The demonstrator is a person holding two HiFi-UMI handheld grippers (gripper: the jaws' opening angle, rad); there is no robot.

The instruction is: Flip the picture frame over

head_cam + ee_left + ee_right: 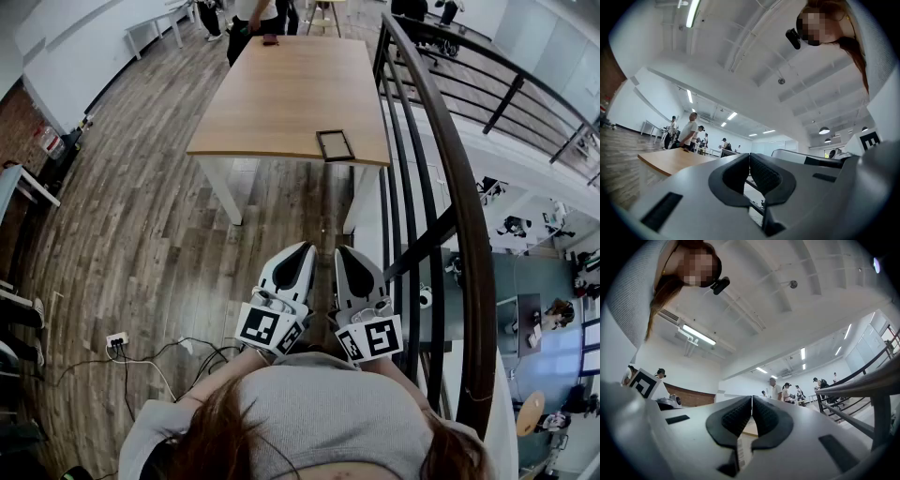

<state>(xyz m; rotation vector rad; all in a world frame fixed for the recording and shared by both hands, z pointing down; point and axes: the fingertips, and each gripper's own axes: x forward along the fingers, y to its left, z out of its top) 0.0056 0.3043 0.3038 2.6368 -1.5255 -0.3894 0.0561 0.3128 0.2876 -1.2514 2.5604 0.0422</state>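
A small dark picture frame (pixel 335 144) lies flat near the front right edge of a wooden table (pixel 281 94) in the head view, well ahead of me. Both grippers are held close to my chest, far short of the table. My left gripper (pixel 306 247) is shut with nothing in it, its tips touching in its own view (pixel 749 157). My right gripper (pixel 341 251) is shut and empty too, pads pressed together in its own view (pixel 752 399). Both point slightly upward toward the ceiling. The frame is not visible in either gripper view.
A black metal railing (pixel 441 141) curves along my right side beside the table. Cables and a power strip (pixel 117 342) lie on the wood floor at left. Several people stand at the table's far end (pixel 248 19). White desks (pixel 155 23) line the left wall.
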